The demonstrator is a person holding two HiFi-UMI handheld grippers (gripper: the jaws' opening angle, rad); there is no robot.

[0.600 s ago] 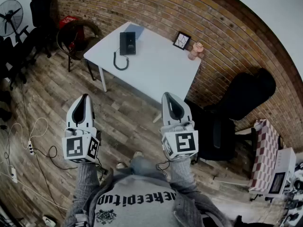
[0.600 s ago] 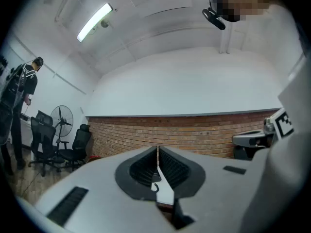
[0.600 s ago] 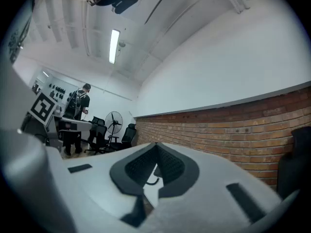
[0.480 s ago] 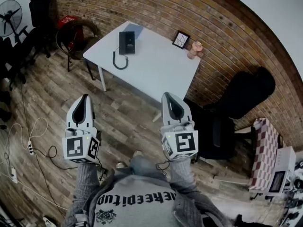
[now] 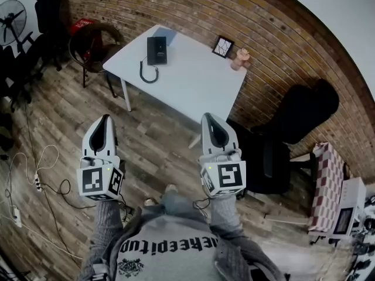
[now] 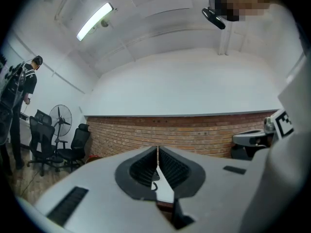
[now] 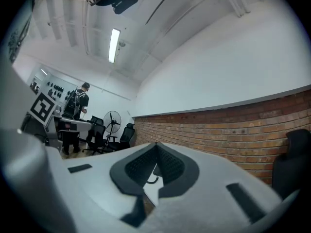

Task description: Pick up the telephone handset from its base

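Note:
The black telephone (image 5: 157, 50) lies at the far left end of the white table (image 5: 193, 86), its handset on the base and its coiled cord (image 5: 147, 75) looping toward the table's near edge. Both grippers hang over the wooden floor, well short of the table. My left gripper (image 5: 105, 120) is shut and empty, and its jaw tips meet in the left gripper view (image 6: 157, 149). My right gripper (image 5: 210, 117) is shut and empty too, with its pads touching at the tip in the right gripper view (image 7: 156, 145). A bit of the cord (image 7: 151, 180) shows between its jaws.
A small picture frame (image 5: 223, 47) and a pink ornament (image 5: 241, 58) stand at the table's far edge by the brick wall. A black office chair (image 5: 275, 163) sits right of the table. Cables (image 5: 35, 180) trail on the floor at left. A fan (image 5: 13, 22) and chairs stand far left.

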